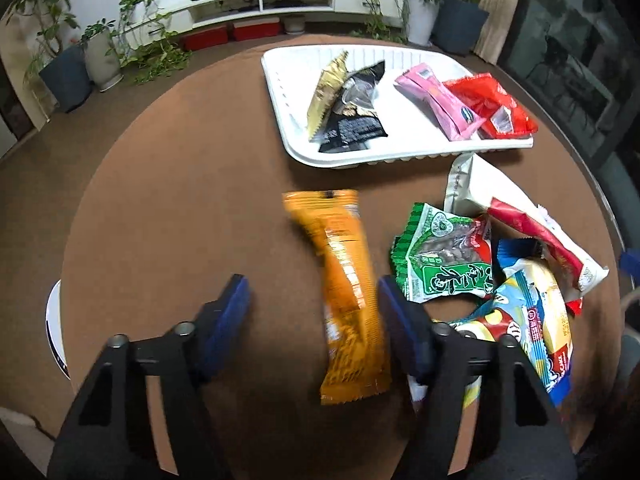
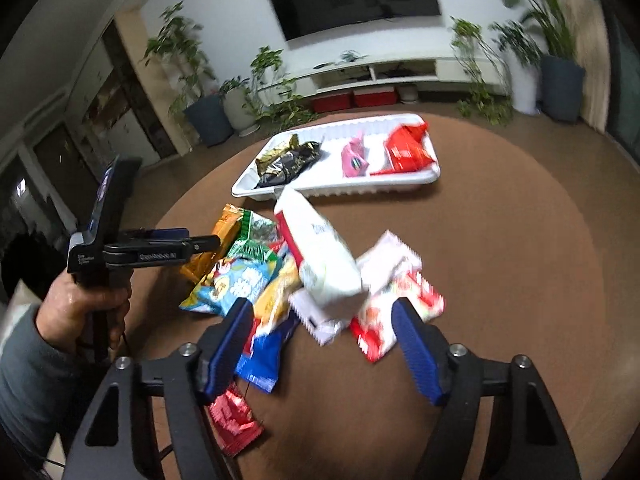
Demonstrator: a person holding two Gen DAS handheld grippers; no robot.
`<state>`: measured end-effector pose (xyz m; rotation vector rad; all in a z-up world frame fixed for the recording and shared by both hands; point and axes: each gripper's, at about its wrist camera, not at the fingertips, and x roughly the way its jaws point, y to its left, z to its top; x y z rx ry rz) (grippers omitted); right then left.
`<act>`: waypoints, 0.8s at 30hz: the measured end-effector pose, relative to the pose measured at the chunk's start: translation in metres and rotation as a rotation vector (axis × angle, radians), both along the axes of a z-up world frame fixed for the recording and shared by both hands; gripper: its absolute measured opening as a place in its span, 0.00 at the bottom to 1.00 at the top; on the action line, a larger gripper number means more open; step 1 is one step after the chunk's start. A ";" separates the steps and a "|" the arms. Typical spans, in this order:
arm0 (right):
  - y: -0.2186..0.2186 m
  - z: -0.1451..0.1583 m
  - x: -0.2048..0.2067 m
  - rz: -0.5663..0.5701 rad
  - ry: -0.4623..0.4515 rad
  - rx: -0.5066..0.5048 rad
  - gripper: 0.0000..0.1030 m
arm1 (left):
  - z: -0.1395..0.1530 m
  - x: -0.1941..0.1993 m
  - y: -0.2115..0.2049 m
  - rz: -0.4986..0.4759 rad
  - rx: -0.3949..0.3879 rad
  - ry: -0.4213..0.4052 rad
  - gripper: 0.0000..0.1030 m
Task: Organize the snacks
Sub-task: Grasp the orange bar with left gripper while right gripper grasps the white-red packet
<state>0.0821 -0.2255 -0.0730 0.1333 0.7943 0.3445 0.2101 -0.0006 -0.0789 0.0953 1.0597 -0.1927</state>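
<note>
An orange snack packet [image 1: 348,292] lies on the brown round table between the fingers of my left gripper [image 1: 313,294]. It sits close to the right pad, well apart from the left one, and the jaws stand open. To its right is a pile with a green packet [image 1: 440,256], a white-and-red packet [image 1: 520,220] and a blue-and-yellow packet [image 1: 532,320]. My right gripper [image 2: 322,312] hangs open over that pile, the end of a white packet [image 2: 324,256] between its fingers, not pinched. The white tray [image 1: 400,158] holds gold, black, pink and red packets.
A hand holds the left gripper [image 2: 212,242] at the pile's left side. A red packet [image 2: 234,420] and a blue one [image 2: 264,356] lie near the right gripper's left finger. The tray [image 2: 340,192] stands at the table's far side. Potted plants and a low white cabinet stand beyond.
</note>
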 end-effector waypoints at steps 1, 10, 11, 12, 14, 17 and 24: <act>0.004 0.003 0.008 0.016 -0.002 -0.031 0.68 | -0.001 0.003 -0.003 -0.006 0.006 0.003 0.57; 0.042 -0.010 0.080 0.203 0.130 -0.196 0.62 | -0.012 0.021 -0.007 -0.028 0.027 0.030 0.43; 0.046 -0.013 0.085 0.213 0.146 -0.211 0.61 | -0.012 0.022 -0.008 -0.031 0.027 0.028 0.35; 0.049 -0.017 0.090 0.223 0.160 -0.218 0.59 | -0.012 0.024 -0.008 -0.037 0.026 0.026 0.31; 0.050 -0.021 0.099 0.229 0.188 -0.220 0.57 | -0.012 0.025 -0.009 -0.040 0.026 0.024 0.23; 0.048 -0.026 0.106 0.222 0.219 -0.215 0.55 | -0.013 0.027 -0.010 -0.045 0.026 0.017 0.21; 0.045 -0.035 0.113 0.219 0.278 -0.178 0.36 | -0.014 0.023 -0.013 -0.075 0.033 0.016 0.19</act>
